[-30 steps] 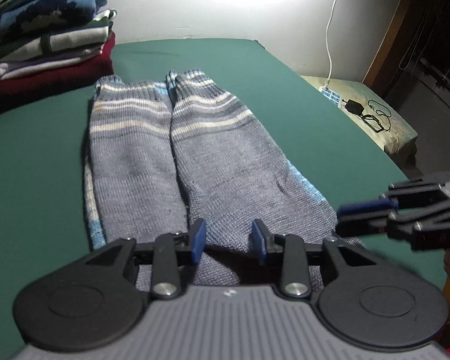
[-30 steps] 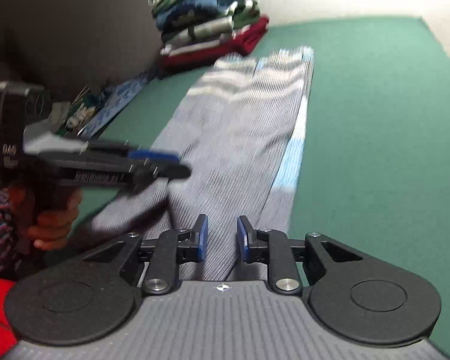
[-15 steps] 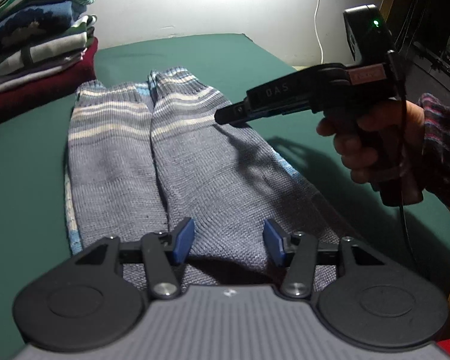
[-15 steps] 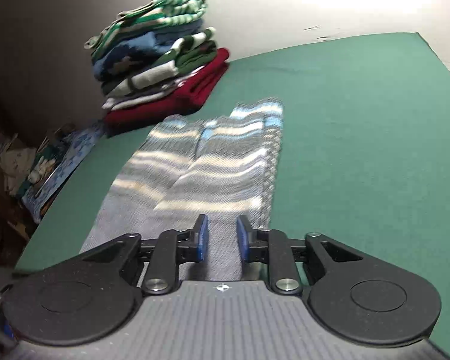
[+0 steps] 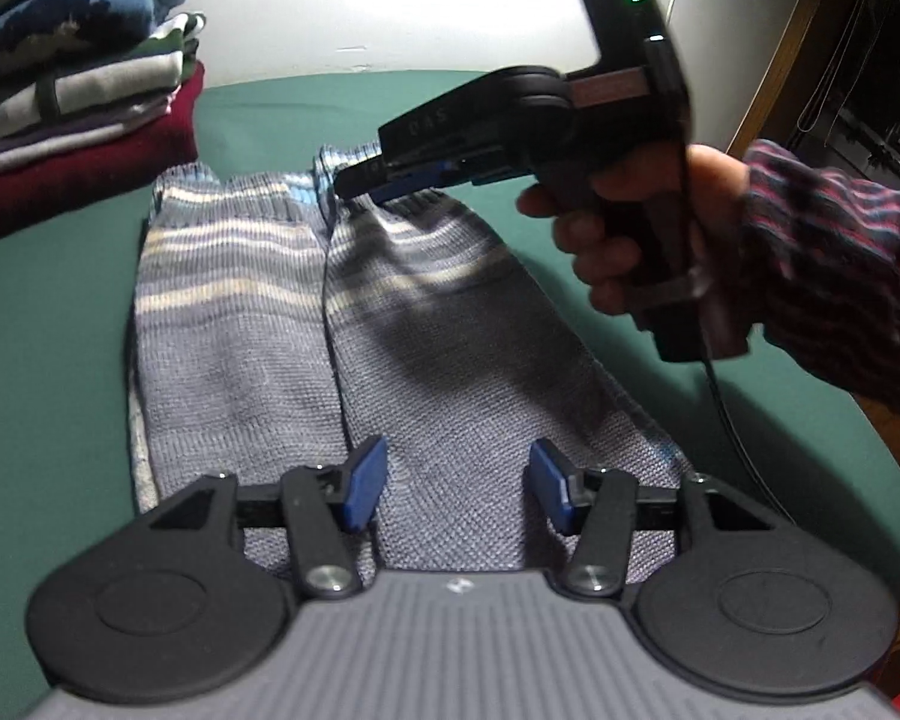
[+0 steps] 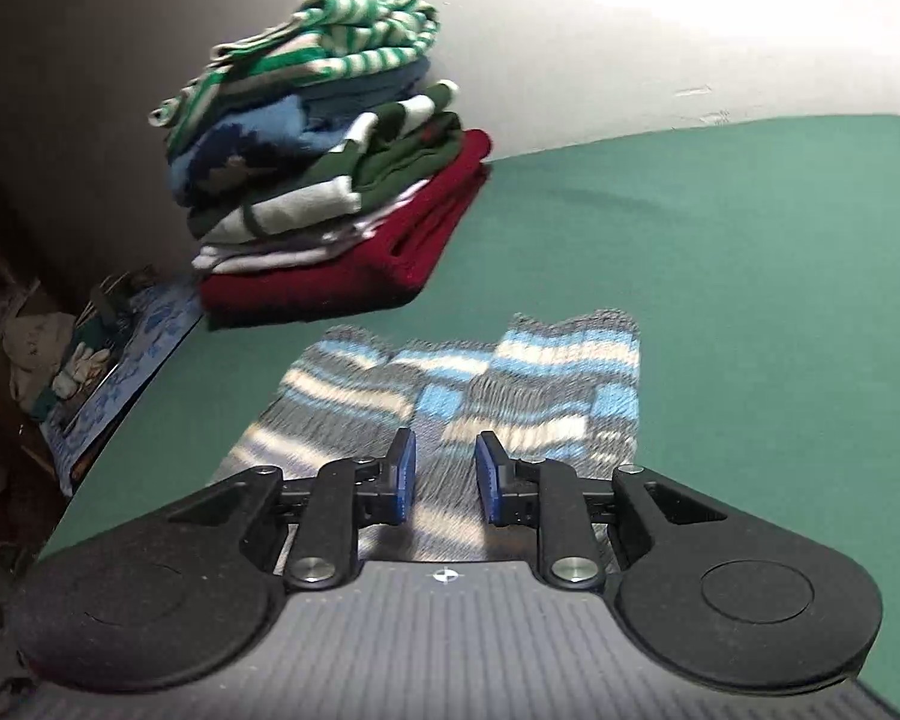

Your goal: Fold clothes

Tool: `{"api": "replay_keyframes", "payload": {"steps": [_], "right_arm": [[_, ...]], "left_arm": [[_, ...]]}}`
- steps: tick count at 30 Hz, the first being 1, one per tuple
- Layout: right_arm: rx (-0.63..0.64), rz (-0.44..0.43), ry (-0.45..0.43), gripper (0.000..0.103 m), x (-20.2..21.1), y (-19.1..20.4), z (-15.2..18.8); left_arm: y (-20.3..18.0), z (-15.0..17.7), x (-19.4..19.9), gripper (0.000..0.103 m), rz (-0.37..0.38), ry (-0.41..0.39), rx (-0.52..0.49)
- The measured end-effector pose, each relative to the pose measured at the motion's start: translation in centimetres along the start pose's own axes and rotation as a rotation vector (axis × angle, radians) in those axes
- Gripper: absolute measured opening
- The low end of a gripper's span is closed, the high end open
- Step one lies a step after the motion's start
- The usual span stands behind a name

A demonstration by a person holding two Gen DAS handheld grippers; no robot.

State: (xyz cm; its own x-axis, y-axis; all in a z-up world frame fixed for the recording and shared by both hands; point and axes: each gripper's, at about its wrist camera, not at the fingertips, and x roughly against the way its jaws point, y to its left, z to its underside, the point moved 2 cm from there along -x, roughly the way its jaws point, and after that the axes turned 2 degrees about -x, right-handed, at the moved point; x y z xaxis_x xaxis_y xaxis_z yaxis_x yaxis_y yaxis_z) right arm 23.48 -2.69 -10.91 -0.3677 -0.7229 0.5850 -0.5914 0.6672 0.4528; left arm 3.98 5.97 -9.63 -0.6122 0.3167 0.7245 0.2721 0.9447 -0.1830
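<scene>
On the green table (image 6: 750, 276) lies the grey striped knit (image 5: 426, 372), folded lengthwise only. Left tongs (image 5: 456, 483), jaws just widening, stand released over its near end; right tongs (image 6: 445, 475) hover unclenched, empty, at the far cuffs. Cross-fold remains; a folded stack (image 6: 330, 180) waits.

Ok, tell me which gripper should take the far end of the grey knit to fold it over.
Right. The right gripper hangs just above the far striped end of the grey knit, jaws slightly apart with nothing between them. The left gripper, whose jaws have just been opening, sits over the near end, empty.
</scene>
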Motion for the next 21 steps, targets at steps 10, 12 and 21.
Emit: {"api": "replay_keyframes", "payload": {"steps": [10,12,21], "right_arm": [[-0.068,-0.019,-0.086,0.019,-0.4,-2.1,-0.8],[-0.103,-0.016,-0.126,0.026,1.0,-2.0,-0.8],[-0.076,0.143,0.016,0.028,8.6,0.1,4.7]], "left_arm": [[-0.5,0.7,0.4,0.070,0.033,-0.023,-0.017],[0.0,0.3,1.2,0.069,0.029,-0.039,0.001],[8.0,-0.8,4.9,0.084,-0.175,-0.096,0.115]]}}
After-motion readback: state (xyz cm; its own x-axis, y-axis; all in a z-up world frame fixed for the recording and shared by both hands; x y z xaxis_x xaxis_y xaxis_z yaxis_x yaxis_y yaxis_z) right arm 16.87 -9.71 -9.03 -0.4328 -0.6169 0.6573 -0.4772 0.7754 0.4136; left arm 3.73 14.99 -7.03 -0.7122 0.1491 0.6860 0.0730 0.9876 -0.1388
